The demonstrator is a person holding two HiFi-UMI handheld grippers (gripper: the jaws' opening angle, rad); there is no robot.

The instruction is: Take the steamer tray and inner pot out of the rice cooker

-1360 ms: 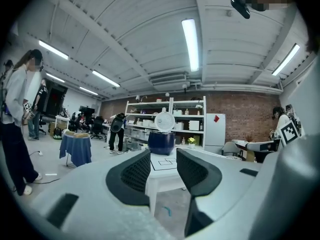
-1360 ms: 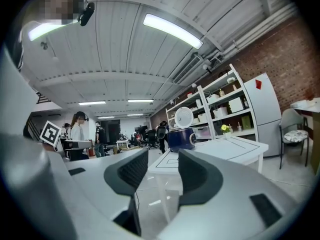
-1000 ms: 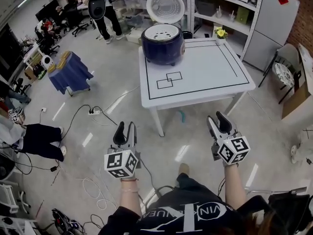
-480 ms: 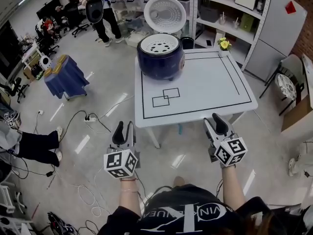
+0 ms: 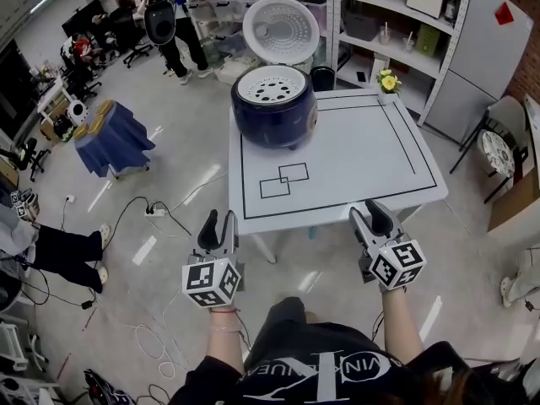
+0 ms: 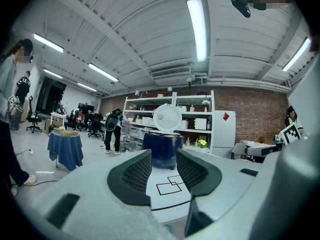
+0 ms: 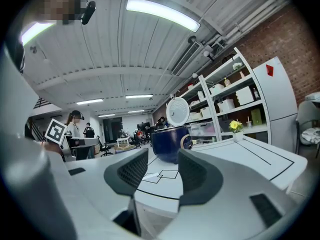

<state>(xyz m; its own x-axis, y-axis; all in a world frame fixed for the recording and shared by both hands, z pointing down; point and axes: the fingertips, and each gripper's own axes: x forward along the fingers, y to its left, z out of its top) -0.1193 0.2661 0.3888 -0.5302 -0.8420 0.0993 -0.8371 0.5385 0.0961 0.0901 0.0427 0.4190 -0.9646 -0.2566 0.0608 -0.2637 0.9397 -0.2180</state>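
A dark blue rice cooker [image 5: 275, 106] stands at the far left corner of the white table [image 5: 354, 154], its white lid [image 5: 280, 29] raised. A white perforated steamer tray [image 5: 276, 83] lies in its mouth; the inner pot is hidden beneath. My left gripper [image 5: 218, 223] hovers open and empty just short of the table's near edge on the left. On the right, my right gripper [image 5: 372, 216] is open and empty at that same edge. The cooker [image 6: 163, 148] shows far ahead between the left jaws, and the cooker [image 7: 171, 141] sits ahead of the right jaws too.
Black tape outlines a large rectangle and two small overlapping squares [image 5: 283, 180] on the table. A small yellow flower pot [image 5: 389, 83] sits at the far right corner. Shelving [image 5: 380, 15] stands behind. Cables [image 5: 160, 213] cross the floor; a blue-draped stand [image 5: 112, 139] and people are at left.
Both grippers and I have come closer to the table; its near edge now lies just in front of the fingertips. Jaws unchanged.
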